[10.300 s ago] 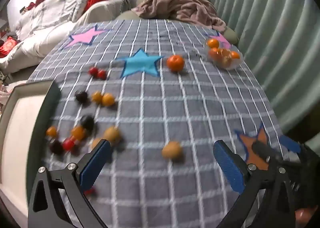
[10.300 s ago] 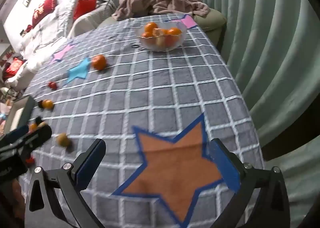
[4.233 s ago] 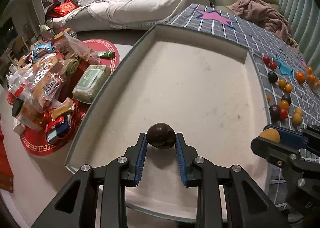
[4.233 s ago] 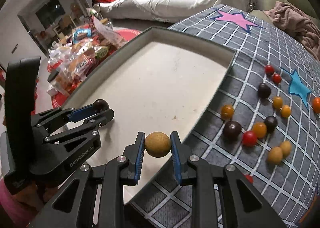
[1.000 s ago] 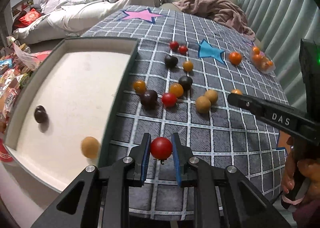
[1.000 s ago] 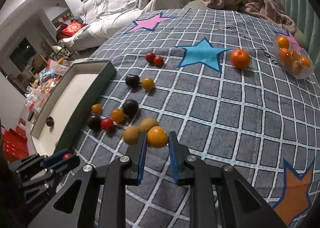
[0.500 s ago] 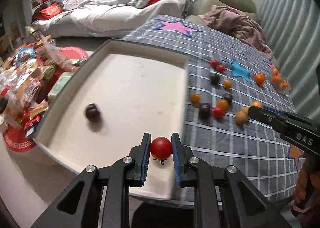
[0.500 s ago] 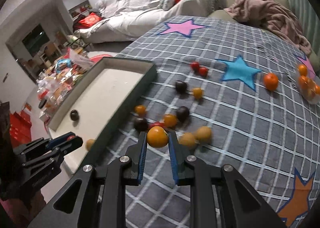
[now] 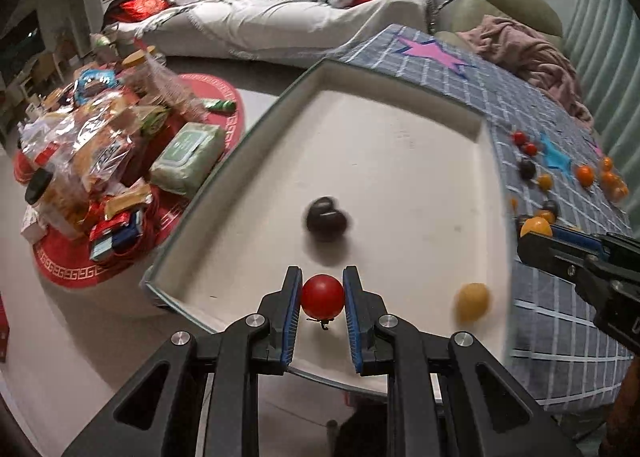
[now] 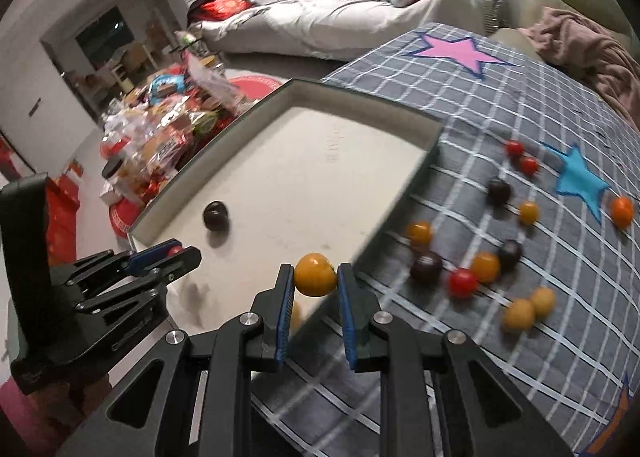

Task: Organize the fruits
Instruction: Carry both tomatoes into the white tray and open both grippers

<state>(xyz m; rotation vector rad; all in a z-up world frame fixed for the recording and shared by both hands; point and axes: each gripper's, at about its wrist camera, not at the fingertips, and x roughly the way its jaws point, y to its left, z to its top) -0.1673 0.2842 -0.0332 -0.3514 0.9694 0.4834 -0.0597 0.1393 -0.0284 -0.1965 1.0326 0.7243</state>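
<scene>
While the left gripper [image 9: 322, 299] pinches a red cherry tomato [image 9: 322, 296] over the tray's [image 9: 400, 73] near edge, the right gripper [image 10: 314, 277] clamps an orange cherry tomato [image 10: 314, 273] beside the tray's right wall.

The left black plastic two-finger tool [image 9: 322, 297] is showing ribbed blue pads [image 9: 291, 311] on angular, cut-out arms, with round silver screws [image 9: 179, 337] sitting at the joints. The right black two-finger tool [image 10: 314, 289] is looking identical: blue pads, silver screws.
</scene>
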